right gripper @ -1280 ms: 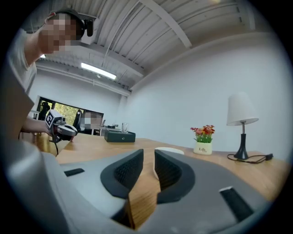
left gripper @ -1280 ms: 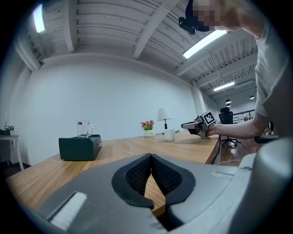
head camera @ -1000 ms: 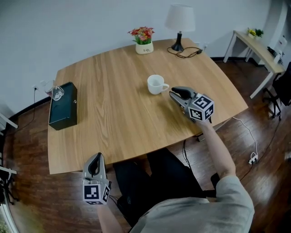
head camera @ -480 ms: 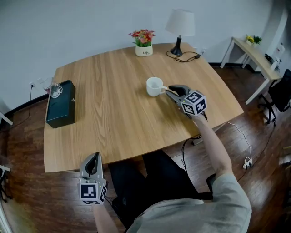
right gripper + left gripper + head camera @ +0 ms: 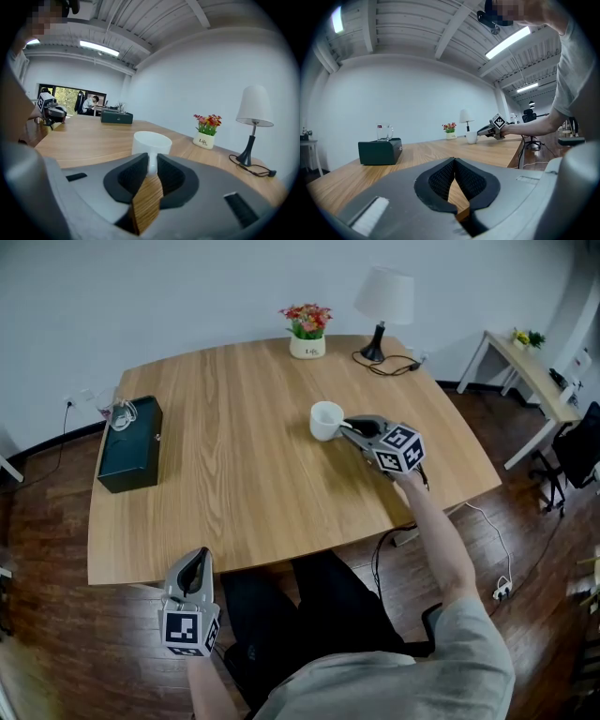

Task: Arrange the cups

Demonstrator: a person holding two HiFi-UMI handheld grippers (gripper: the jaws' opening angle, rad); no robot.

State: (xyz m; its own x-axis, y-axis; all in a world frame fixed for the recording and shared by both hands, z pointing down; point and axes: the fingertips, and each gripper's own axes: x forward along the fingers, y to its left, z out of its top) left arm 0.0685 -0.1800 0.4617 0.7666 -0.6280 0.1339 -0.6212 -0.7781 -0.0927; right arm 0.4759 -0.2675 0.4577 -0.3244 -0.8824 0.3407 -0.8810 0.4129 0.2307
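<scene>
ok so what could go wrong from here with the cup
1. The right gripper holds the white cup only by its thin handle, so the cup could swing or slip from the fingers when lifted.
2. The flower pot and the lamp cable lie farther along the table; a careless move that way might knock or snag them.

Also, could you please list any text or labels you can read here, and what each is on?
"Life": on the white flower pot.
Red label on the glass mug atop the dark green box: too small to read.
White cup: no print visible.
</scene>
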